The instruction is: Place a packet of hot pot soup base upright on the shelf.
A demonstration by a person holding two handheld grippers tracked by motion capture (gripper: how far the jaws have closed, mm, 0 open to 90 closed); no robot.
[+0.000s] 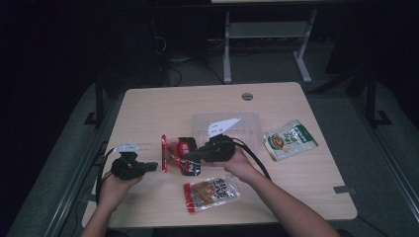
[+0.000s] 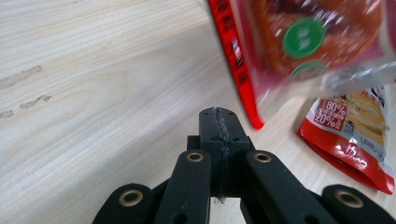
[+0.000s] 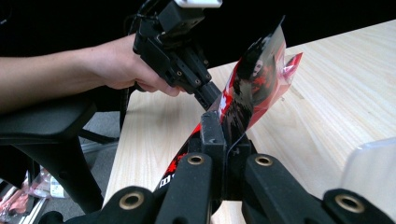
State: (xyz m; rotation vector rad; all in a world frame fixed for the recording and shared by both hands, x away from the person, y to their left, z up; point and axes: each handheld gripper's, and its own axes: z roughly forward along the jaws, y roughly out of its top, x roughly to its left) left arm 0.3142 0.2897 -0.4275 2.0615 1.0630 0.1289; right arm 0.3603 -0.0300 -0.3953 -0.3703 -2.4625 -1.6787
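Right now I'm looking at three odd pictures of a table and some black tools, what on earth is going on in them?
A person sits at a wooden table with a hand-held clamp tool in each hand. One picture looks down from above; the other two come from small cameras riding on each tool, looking along its black jaws. The right gripper pinches a red and black snack packet and lifts it. The left gripper is shut on nothing. On the table lie a red pouch, a green and white pouch and a clear plastic tray.
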